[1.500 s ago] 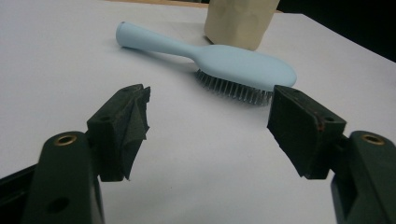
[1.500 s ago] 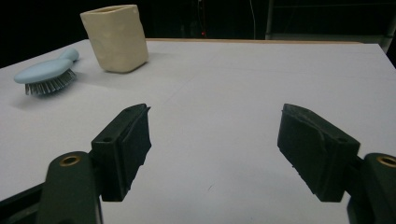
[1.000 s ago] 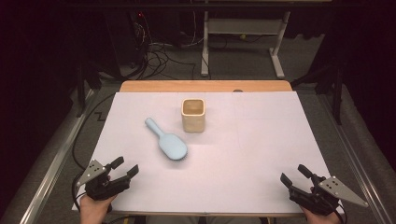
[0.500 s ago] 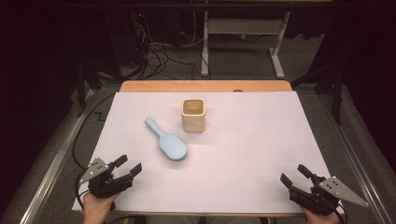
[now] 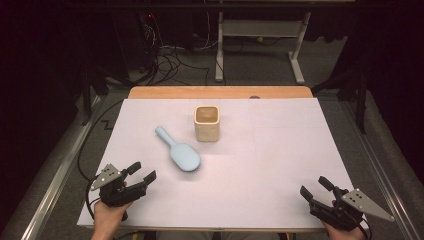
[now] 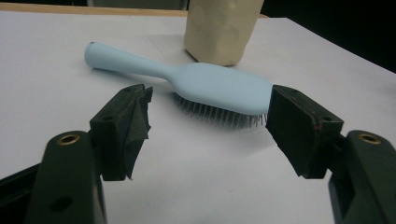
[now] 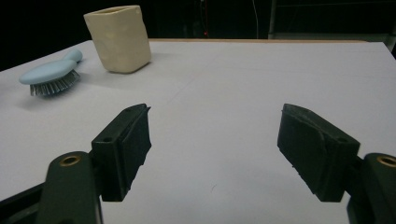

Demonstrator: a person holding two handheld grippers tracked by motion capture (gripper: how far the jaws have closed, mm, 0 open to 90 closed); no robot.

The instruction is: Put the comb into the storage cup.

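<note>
While the left tongs (image 6: pixel 208 126) are gaping wide and empty, the pale blue hairbrush (image 6: pixel 187 81) is lying bristles-down on the surface (image 5: pixel 260 165) just ahead of them, the cream cup (image 6: pixel 222 28) standing beyond. Closing across the narrow handle looks safer than the broad head. The right tongs (image 7: pixel 215 154) are waiting wide, well apart.

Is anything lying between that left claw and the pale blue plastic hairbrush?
No. The high view shows bare white table between left claw and hairbrush.
</note>
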